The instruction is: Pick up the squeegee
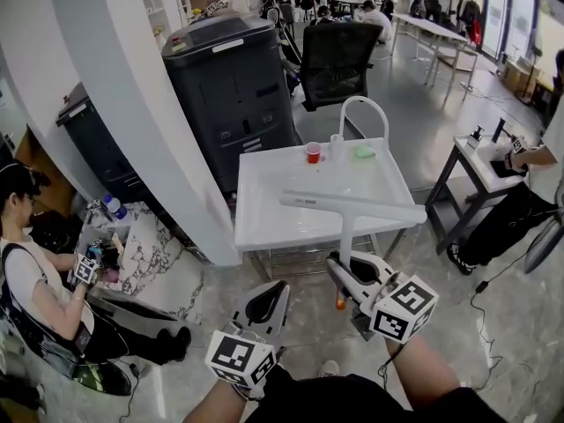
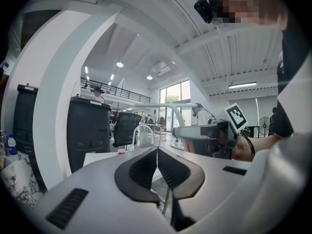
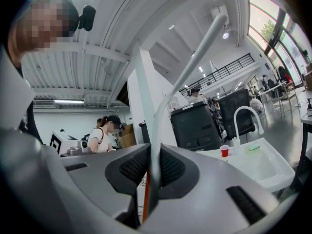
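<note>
The squeegee is white, with a long blade and a handle that ends in an orange tip. My right gripper is shut on the handle and holds the blade level over the front of the white sink table. In the right gripper view the handle rises from between the pads and curves off to the upper right. My left gripper is lower left of it, shut, with nothing between its pads. The left gripper view shows the right gripper and the blade off to its right.
On the sink table's far edge stand a red cup, a white faucet and a green sponge. A white pillar and a black bin rise at left. A person sits far left, and a small side table stands at right.
</note>
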